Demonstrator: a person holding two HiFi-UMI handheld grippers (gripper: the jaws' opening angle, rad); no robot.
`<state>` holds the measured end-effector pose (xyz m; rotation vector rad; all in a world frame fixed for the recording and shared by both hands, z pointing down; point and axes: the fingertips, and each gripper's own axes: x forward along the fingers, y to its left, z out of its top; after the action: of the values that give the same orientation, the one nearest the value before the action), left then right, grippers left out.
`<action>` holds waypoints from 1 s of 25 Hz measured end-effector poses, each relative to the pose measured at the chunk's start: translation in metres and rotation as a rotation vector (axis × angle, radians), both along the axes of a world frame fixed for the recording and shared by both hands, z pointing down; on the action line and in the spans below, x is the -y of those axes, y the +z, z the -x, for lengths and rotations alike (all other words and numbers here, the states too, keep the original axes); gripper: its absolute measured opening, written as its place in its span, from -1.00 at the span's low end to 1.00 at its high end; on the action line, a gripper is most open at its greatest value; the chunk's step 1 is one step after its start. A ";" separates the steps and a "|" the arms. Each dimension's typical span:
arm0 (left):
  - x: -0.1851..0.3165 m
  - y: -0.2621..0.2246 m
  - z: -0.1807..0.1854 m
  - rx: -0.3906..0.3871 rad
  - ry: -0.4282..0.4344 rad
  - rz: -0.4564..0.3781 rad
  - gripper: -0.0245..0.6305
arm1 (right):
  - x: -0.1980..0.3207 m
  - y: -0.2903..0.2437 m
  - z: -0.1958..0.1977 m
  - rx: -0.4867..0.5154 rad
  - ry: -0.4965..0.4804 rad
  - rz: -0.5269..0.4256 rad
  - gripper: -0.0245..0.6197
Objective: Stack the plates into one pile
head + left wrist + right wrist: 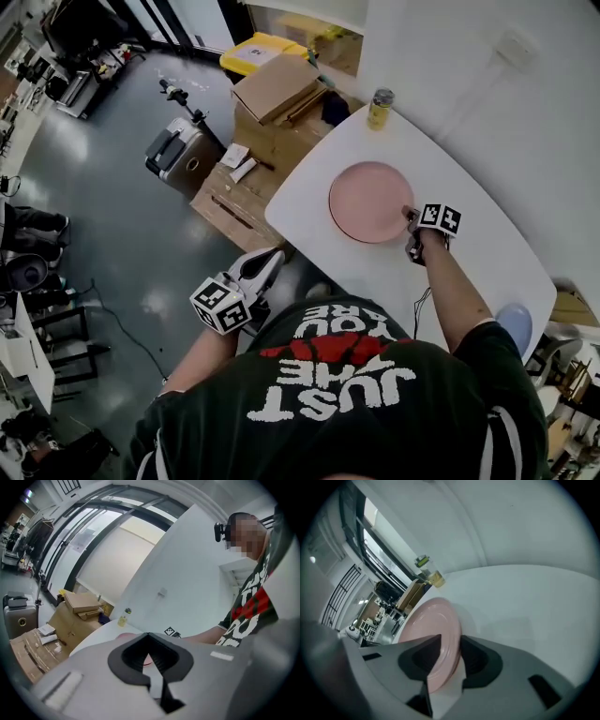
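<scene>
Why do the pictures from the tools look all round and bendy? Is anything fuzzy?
Left gripper view: a wide lens leaves a dark round edge and curves the window frames. Right gripper view: the plate looks stretched and soft up close. Head view: mostly sharp, with glare on the floor.

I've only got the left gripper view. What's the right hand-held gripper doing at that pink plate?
Observer: The right hand-held gripper has the pink plate's rim between its jaws, which stand apart without pressing it.
Operator: Is the plate lifted?
Observer: No, it lies flat on the white table.
Operator: Any second plate nearby?
Observer: The head view shows none on the tabletop. A pale blue round thing shows beyond the table's lower-right end there, too cut off to identify.
</scene>
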<state>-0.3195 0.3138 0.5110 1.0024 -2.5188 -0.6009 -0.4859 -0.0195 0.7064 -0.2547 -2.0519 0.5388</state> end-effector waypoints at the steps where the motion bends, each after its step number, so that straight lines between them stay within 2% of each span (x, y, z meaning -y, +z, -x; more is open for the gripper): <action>1: 0.001 0.001 0.007 0.000 0.027 -0.005 -0.91 | -0.001 -0.003 -0.003 0.010 -0.021 -0.020 -0.52; 4: 0.010 -0.002 0.025 0.012 0.128 -0.024 -0.91 | 0.008 -0.027 -0.022 0.078 -0.023 -0.087 -0.48; 6: 0.022 -0.007 0.034 0.029 0.190 -0.030 -0.91 | 0.015 -0.048 -0.040 0.142 -0.009 -0.081 -0.48; 8: 0.037 -0.013 0.042 0.050 0.245 -0.030 -0.91 | 0.014 -0.066 -0.067 0.196 -0.019 0.011 -0.49; 11: 0.066 -0.018 0.041 0.065 0.314 -0.033 -0.91 | 0.007 -0.087 -0.123 0.273 -0.089 0.169 -0.52; 13: 0.087 -0.019 0.029 0.064 0.353 -0.028 -0.91 | 0.004 -0.100 -0.161 0.336 -0.150 0.210 -0.72; 16: 0.115 -0.021 0.011 0.051 0.384 -0.002 -0.91 | 0.004 -0.110 -0.202 0.398 -0.214 0.223 -0.86; 19: 0.134 -0.026 -0.012 0.041 0.391 0.022 -0.91 | 0.011 -0.108 -0.236 0.414 -0.238 0.229 -0.90; 25: 0.126 -0.035 -0.028 0.074 0.393 0.070 -0.91 | 0.020 -0.138 -0.252 0.544 -0.176 0.211 -0.90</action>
<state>-0.2912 0.1878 0.4758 1.4642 -2.2893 -0.3612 -0.2335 -0.0390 0.5680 -0.7710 -2.4600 0.6244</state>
